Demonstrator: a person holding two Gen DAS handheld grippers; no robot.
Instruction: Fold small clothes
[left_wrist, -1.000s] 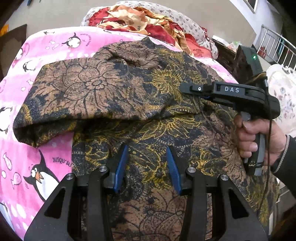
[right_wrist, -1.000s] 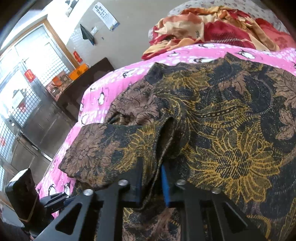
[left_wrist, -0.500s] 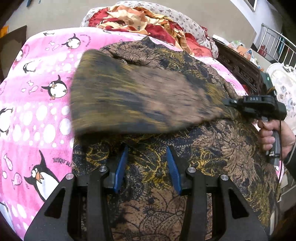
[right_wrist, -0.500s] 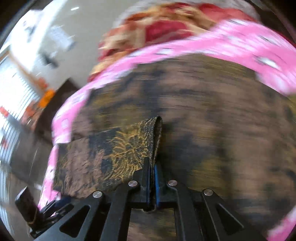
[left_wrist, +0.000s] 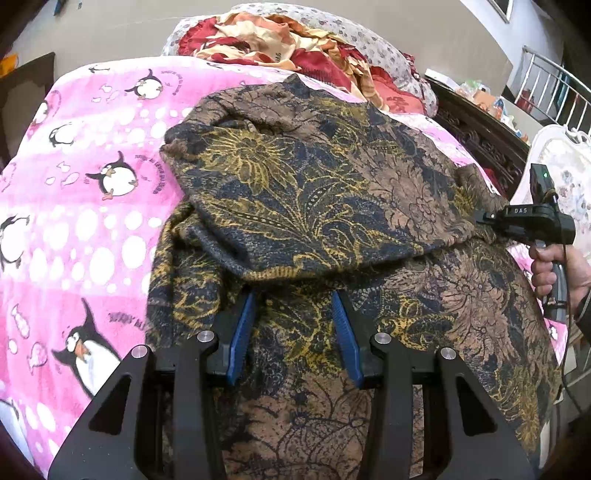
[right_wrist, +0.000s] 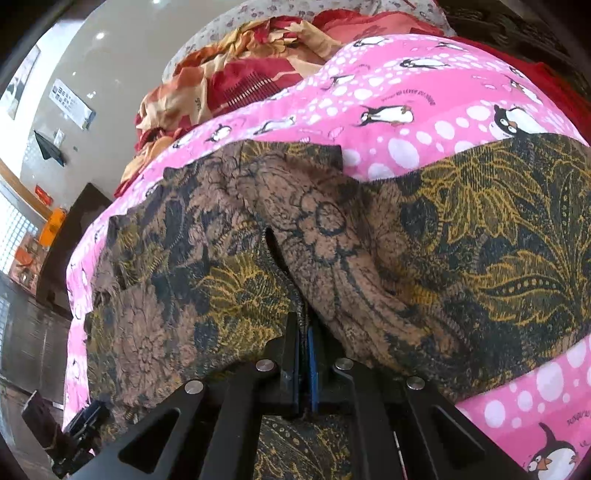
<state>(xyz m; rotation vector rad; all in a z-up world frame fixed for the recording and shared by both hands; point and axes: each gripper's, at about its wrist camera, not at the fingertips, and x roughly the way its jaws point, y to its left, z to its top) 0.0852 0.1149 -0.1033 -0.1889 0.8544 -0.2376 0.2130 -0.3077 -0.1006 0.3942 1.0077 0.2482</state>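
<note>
Pink fleece blanket (left_wrist: 74, 229), printed with penguins, covers the bed; a heap of red and orange bedding (left_wrist: 295, 40) lies at its far end, with a dark carved bed frame (left_wrist: 476, 129) along the right side. Nothing stands between either gripper and the garment.

On the blanket lies the brown, black and gold floral garment (left_wrist: 369, 206), one flap folded across its upper half. The left gripper (left_wrist: 295, 332) hovers over the near part of the cloth, its blue-padded jaws partly apart with only flat fabric below them and nothing pinched. The right gripper (right_wrist: 304, 354) has its jaws pressed together on a gathered edge of the garment, the cloth rising in a ridge straight from the pads.

Only the left view shows the person's hand (left_wrist: 557, 269) on the right gripper's handle at the flap's right tip. Only the right view shows the pinch itself, plus a wall (right_wrist: 110, 55) with papers and an orange object (right_wrist: 53, 225) off the bed.
</note>
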